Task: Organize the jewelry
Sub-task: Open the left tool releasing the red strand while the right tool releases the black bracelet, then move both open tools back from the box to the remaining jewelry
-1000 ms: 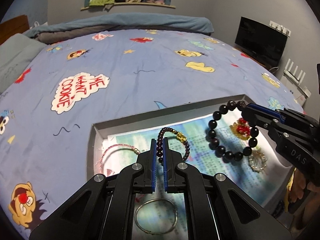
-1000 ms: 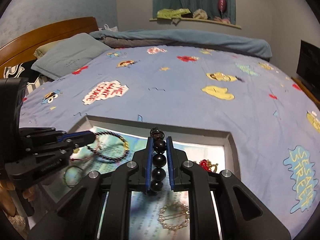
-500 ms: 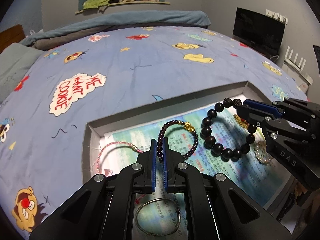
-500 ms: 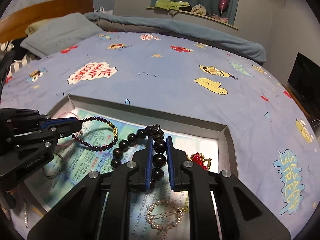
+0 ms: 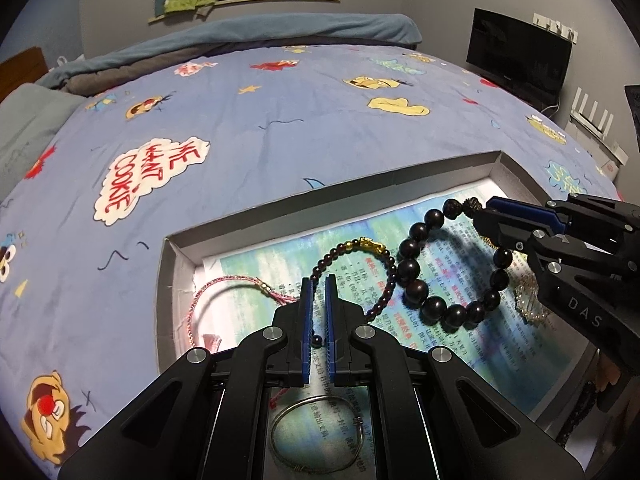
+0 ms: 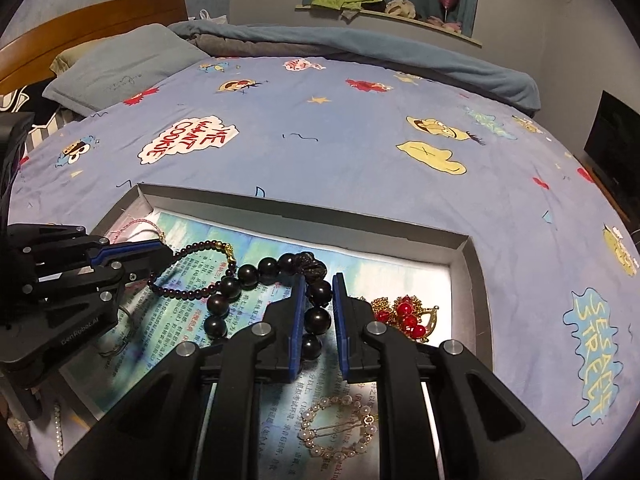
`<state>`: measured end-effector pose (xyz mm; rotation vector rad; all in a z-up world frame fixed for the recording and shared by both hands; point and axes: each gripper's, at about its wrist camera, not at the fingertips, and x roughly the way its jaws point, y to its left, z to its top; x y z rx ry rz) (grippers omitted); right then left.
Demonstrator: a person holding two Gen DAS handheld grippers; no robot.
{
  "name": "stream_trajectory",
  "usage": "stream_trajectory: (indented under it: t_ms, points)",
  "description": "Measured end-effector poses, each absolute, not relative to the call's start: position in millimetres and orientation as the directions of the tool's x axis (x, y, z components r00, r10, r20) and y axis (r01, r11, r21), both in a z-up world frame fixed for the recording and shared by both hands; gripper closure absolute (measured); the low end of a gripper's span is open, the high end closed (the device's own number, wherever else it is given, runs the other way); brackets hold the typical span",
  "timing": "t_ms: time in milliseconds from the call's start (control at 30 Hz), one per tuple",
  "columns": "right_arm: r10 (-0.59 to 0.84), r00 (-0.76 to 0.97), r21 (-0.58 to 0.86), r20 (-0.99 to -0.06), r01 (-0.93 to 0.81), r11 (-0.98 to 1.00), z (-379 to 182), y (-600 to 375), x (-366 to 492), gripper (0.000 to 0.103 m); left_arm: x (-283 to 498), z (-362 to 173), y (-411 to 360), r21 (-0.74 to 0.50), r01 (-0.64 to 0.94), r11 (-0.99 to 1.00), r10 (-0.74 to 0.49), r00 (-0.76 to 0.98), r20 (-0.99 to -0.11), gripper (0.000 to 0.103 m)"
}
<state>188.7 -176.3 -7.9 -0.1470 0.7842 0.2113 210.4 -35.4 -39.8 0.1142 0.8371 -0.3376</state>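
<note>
Bracelets fill a shallow grey tray [image 5: 280,208] that sits on a blue cartoon-print bedsheet [image 5: 280,128], its floor lined with a printed paper sheet [image 5: 460,344]. Left gripper [image 5: 318,292] has its 2 blue-padded fingers drawn narrow, clamped on the near part of a small dark-bead bracelet [image 5: 390,280] with a gold charm; its loop reaches toward the tray's far wall. Right gripper [image 6: 316,294] pinches a large black-bead bracelet [image 6: 228,284], several of whose beads sit in a line between the pads, while the rest of the loop curves off to the left, just beside the small-bead one.

A pink cord bracelet [image 5: 208,296] lies at the tray's left end and a thin silver bangle [image 5: 316,436] lies flat near the left gripper's body. On the right side a red and gold ornament [image 6: 404,316] rests beside the right gripper, with a pearl ring clip [image 6: 340,428] nearer the camera.
</note>
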Motion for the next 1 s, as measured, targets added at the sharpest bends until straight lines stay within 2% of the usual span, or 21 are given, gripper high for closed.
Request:
stream_trajectory:
  t_ms: [67,100,167,300,367,433,567,633,700,767,833,900,967,1000]
  points:
    - [0.137,0.691,-0.049,-0.710,-0.243,0.969,-7.2,-176.2,187.9,0.088,209.6,-39.0,-34.0,-0.037,0.332,0.942,-0.249,0.624,-0.740,0.080]
    - [0.139,0.691,-0.047,-0.710,-0.243,0.969,-7.2,-176.4,187.9,0.086,208.9,-37.9,-33.4,-0.037,0.329,0.943,-0.249,0.631,-0.735,0.076]
    - [0.142,0.697,-0.042,-0.703,-0.240,0.970,-5.8,-177.5,186.1,0.080,207.9,-35.6,-32.3,-0.042,0.329,0.944,-0.254,0.638,-0.726,0.075]
    - [0.152,0.707,-0.027,-0.691,-0.236,0.971,-2.0,-181.1,182.6,0.078,206.8,-33.8,-31.5,-0.039,0.325,0.945,-0.251,0.644,-0.722,0.073]
    - [0.160,0.712,-0.016,-0.684,-0.233,0.972,0.5,-183.1,180.9,0.073,204.3,-29.9,-30.9,-0.035,0.322,0.946,-0.251,0.661,-0.707,0.072]
    - [0.162,0.722,-0.014,-0.672,-0.231,0.973,5.0,-183.8,177.6,0.063,200.9,-24.5,-30.0,-0.033,0.319,0.947,-0.253,0.679,-0.689,0.069]
    - [0.150,0.735,-0.017,-0.661,-0.214,0.977,15.6,-188.8,171.5,0.060,193.5,-11.7,-26.8,-0.038,0.316,0.948,-0.261,0.705,-0.659,0.066]
    - [0.145,0.747,-0.009,-0.649,-0.198,0.980,22.1,-194.7,168.1,0.051,189.4,-4.8,-26.0,-0.038,0.311,0.950,-0.260,0.715,-0.649,0.065]
    - [0.135,0.760,-0.005,-0.636,-0.179,0.984,29.7,-201.2,163.4,0.049,184.4,1.5,-26.1,-0.033,0.308,0.951,-0.258,0.726,-0.638,0.061]
    - [0.130,0.769,0.002,-0.626,-0.165,0.986,36.0,-206.9,159.1,0.046,177.9,7.5,-26.0,-0.027,0.304,0.952,-0.253,0.737,-0.627,0.052]
    - [0.128,0.778,0.010,-0.615,-0.154,0.988,42.0,-211.2,153.2,0.036,173.5,11.9,-27.0,-0.020,0.302,0.953,-0.249,0.743,-0.621,0.049]
    - [0.124,0.785,0.008,-0.607,-0.150,0.989,47.3,-213.2,147.3,0.035,166.2,17.9,-28.1,-0.008,0.296,0.955,-0.239,0.755,-0.611,0.044]
    - [0.123,0.793,0.010,-0.596,-0.146,0.989,53.4,-215.4,138.5,0.028,159.2,23.9,-27.2,-0.005,0.283,0.959,-0.229,0.767,-0.600,0.035]
    - [0.125,0.798,0.011,-0.590,-0.146,0.989,55.7,-216.8,134.4,0.020,155.1,27.5,-26.7,-0.008,0.278,0.961,-0.228,0.772,-0.593,0.033]
